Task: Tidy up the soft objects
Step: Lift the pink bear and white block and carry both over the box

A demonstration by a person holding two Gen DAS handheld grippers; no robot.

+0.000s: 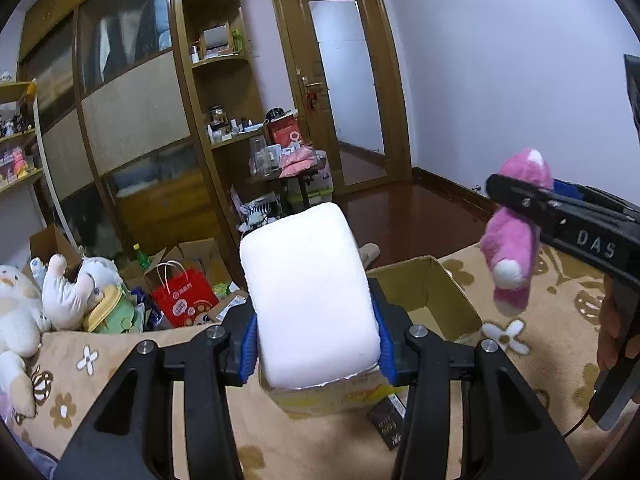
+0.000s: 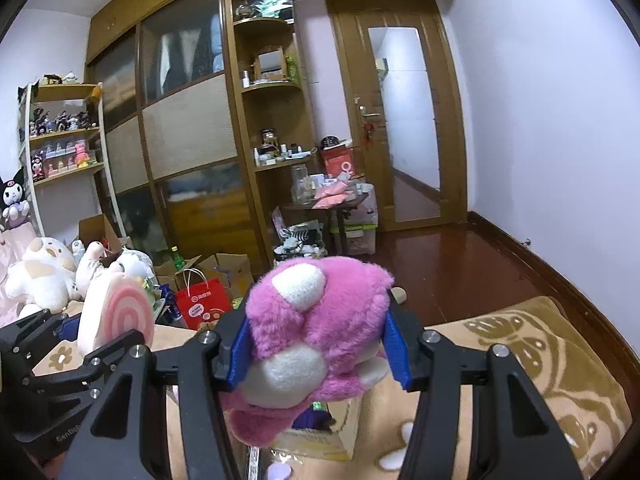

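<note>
Plush toys fill both of our grippers above a bed spread with a tan flowered blanket (image 1: 100,376). Our left gripper (image 1: 316,344) is closed partway on a white roll-cake cushion (image 1: 308,292), its blue pads (image 1: 249,346) pressing the cushion's two sides so that it stands clear of the bedding; from the right wrist view the same cushion (image 2: 116,316) shows a pink spiral on its end face, with the left gripper (image 2: 68,344) at the lower left edge. Our right gripper (image 2: 316,346) is likewise closed partway on a pink plush bear (image 2: 316,320) with white patches, one blue pad (image 2: 240,356) sunk into the fur on each side; in the left wrist view that bear (image 1: 512,236) hangs in the air from the right gripper (image 1: 516,196), well clear of the blanket. A hand (image 1: 616,332) grips the right tool's handle at the far right edge. Just below and between the two held toys sits an open cardboard box (image 1: 432,288) on the blanket, its flaps up; we cannot tell what lies inside. At the bed's left end more stuffed animals (image 2: 40,272) are piled together, white and cream. Beyond the bed's edge a red paper bag (image 2: 202,302) stands among loose cartons on the floor, in front of a wooden wardrobe (image 2: 180,128) with sliding panels. A wooden door (image 2: 404,120) with a frosted pane stands closed at the back.
</note>
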